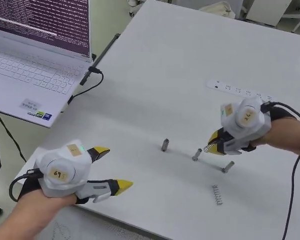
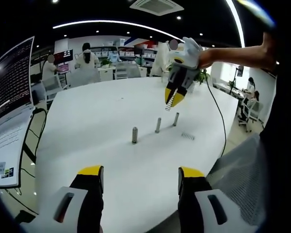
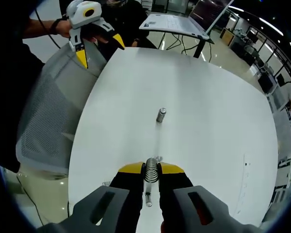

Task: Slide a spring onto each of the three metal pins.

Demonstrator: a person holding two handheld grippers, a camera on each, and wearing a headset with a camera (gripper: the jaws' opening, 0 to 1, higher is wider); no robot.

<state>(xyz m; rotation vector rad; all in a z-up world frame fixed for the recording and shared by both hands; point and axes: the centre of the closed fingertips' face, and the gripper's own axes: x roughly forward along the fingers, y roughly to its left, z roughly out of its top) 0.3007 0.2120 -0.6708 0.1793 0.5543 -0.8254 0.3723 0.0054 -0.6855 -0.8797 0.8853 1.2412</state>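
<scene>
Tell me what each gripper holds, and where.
Right gripper pinches a spring near one end, the rest sticking out past the tips. Left gripper is open, holding nothing.

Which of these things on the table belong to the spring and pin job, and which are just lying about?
Job: three metal pins; held spring in the right claw; loose spring.
Lying about: laptop; power strip; black cable.
</scene>
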